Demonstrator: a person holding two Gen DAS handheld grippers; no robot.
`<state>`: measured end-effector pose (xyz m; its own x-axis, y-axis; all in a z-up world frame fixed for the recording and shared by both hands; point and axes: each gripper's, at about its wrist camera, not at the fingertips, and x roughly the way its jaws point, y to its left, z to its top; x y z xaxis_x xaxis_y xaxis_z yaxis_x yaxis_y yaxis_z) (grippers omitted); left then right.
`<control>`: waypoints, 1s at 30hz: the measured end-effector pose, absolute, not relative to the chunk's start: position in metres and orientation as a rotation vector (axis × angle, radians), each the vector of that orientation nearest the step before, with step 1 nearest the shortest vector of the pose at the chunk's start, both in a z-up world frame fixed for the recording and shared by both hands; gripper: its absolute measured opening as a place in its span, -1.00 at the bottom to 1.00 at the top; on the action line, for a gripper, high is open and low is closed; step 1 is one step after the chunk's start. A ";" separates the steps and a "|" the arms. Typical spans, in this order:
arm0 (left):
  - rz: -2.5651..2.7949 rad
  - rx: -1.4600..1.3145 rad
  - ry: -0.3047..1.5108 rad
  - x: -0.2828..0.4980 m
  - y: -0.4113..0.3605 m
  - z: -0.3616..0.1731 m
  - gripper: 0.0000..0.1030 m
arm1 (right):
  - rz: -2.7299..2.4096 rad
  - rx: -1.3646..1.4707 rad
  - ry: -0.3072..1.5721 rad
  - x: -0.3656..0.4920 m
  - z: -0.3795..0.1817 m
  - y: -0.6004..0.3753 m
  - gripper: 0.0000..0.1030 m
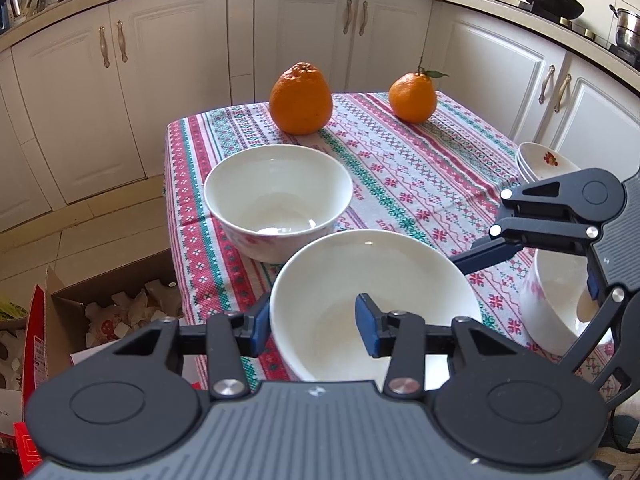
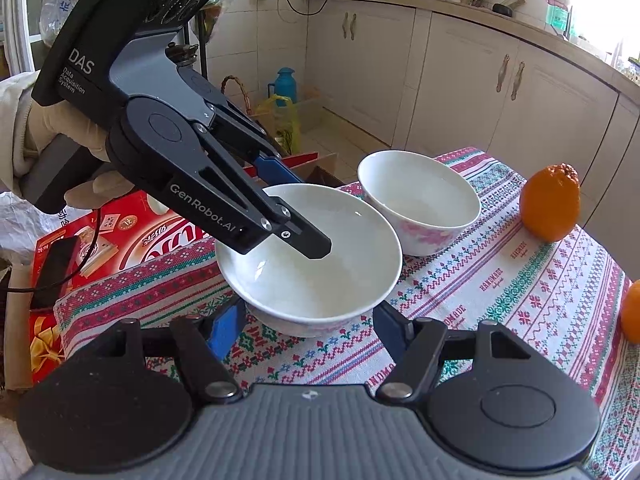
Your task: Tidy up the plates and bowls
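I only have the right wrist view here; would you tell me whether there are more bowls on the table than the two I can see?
Observer: Yes, a third bowl with pink flowers stands beside the right gripper, outside your frame.
Operator: Thank you. Is that all the crockery?
Observer: No, a stack of dishes with a red motif sits near the table's edge, beyond that gripper.
Operator: And the orange cut off at my right edge, is it whole?
Observer: Yes, the smaller orange is whole, with a green leaf on its stem.
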<state>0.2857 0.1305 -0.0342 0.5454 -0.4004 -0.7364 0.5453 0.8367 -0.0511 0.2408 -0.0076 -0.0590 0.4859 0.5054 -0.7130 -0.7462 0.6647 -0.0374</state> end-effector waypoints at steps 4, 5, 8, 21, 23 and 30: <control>-0.576 0.203 0.809 0.278 0.123 -0.026 -0.17 | 0.773 -0.374 0.714 0.231 -0.052 -0.015 0.45; -0.579 0.205 0.806 0.275 0.120 -0.024 -0.17 | 0.770 -0.373 0.710 0.228 -0.050 -0.017 0.45; -0.589 0.213 0.794 0.268 0.112 -0.016 -0.17 | 0.762 -0.371 0.696 0.219 -0.043 -0.025 0.45; -0.658 0.269 0.737 0.245 0.063 0.010 -0.17 | 0.686 -0.359 0.637 0.178 -0.017 -0.072 0.46; -0.674 0.278 0.730 0.243 0.054 0.013 -0.17 | 0.670 -0.357 0.632 0.172 -0.014 -0.079 0.46; -0.731 0.304 0.717 0.234 0.024 0.015 -0.17 | 0.617 -0.342 0.622 0.152 -0.009 -0.107 0.47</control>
<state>0.2336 0.0239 0.0150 0.5239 -0.5010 -0.6889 0.6990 0.7151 0.0115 0.1517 -0.1067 -0.0092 0.6441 0.4309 -0.6320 -0.6285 0.7691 -0.1162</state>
